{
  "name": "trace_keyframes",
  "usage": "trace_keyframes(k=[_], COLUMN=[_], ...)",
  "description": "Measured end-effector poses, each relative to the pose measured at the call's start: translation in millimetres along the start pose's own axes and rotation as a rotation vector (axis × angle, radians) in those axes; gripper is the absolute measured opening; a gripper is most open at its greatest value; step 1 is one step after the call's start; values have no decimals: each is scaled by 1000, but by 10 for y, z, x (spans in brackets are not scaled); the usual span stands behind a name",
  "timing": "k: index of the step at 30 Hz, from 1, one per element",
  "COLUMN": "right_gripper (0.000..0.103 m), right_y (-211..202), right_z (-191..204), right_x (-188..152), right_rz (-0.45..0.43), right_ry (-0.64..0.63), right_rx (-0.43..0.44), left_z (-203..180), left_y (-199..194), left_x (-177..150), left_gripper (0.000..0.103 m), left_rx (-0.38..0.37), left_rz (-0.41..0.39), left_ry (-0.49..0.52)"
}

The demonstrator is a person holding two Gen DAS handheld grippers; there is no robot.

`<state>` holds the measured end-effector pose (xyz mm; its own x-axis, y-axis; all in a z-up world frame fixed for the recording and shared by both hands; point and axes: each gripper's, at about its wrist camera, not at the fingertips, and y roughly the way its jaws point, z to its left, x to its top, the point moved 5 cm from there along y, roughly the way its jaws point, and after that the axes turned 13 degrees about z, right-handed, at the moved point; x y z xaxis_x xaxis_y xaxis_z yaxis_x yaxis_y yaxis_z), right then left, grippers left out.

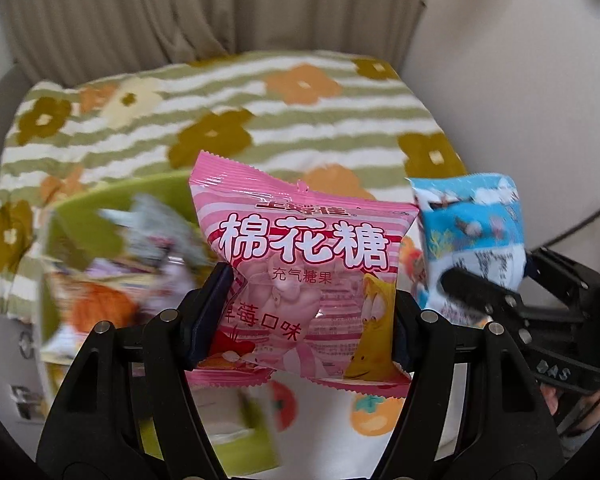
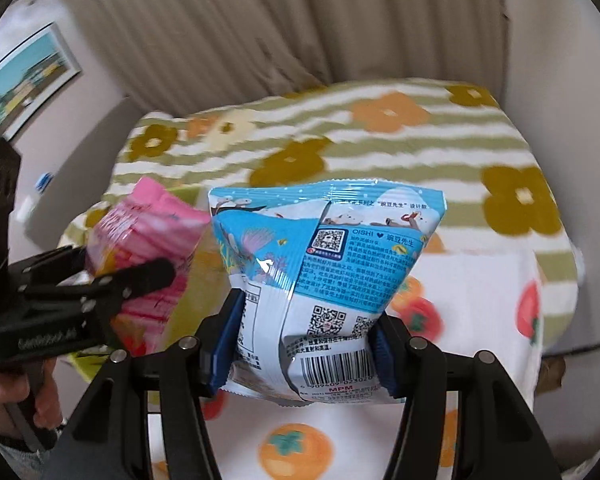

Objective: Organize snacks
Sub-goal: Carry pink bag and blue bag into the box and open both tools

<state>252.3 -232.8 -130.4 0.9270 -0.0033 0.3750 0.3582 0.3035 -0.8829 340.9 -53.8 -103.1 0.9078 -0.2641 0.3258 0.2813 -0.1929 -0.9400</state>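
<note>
Both grippers are mid-carry, each with one snack lifted clear of the green bin (image 1: 100, 208) that shows blurred at about nine o'clock in the left wrist view, other packets still heaped inside it. The left gripper (image 1: 300, 320) is clamped on the pink marshmallow bag (image 1: 304, 272), its two pads pressing the bag's lower sides so that the film puckers between them. The right gripper (image 2: 300, 344) is clamped on the blue snack bag (image 2: 324, 264), pinched near its barcode end, the sealed top standing up toward twelve o'clock. In the right wrist view the pink bag sits at nine o'clock of the blue one, just beside it, and the two may touch. Below lies a flower-striped blanket (image 1: 220, 92), with a persimmon-print cloth (image 2: 480, 292) nearer the cameras. The step in hand looks like sorting: packets taken out of the bin and bound for a place of their own. No target spot can be told from these views. The next move probably calls for parting the two hands, lowering each bag flat onto the cloth, and only then opening the jaws.
</note>
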Motion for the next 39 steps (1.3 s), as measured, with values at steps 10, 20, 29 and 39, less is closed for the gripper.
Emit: trace_keyframes(k=[10,20,29,39], right_gripper=[53,53,53,53], right_y=[48,498,748,797], right_z=[1150,1786,1878,1971], right_x=[154,189,71,-1], right_rz=[-20,24,75,81], right_ry=[-155,-161,-120,-128], right_rx=[85,89,69,64], left_z=[1225,2119,2294,2516], left_y=[-616,-235,69,-70], left_x=[5,340,327,-155], left_gripper=[65,65,103,103], left_rx=[73,39,3,9], left_rz=[-95,-41,-9,-11], left_ry=[-114,-135,-147,-213])
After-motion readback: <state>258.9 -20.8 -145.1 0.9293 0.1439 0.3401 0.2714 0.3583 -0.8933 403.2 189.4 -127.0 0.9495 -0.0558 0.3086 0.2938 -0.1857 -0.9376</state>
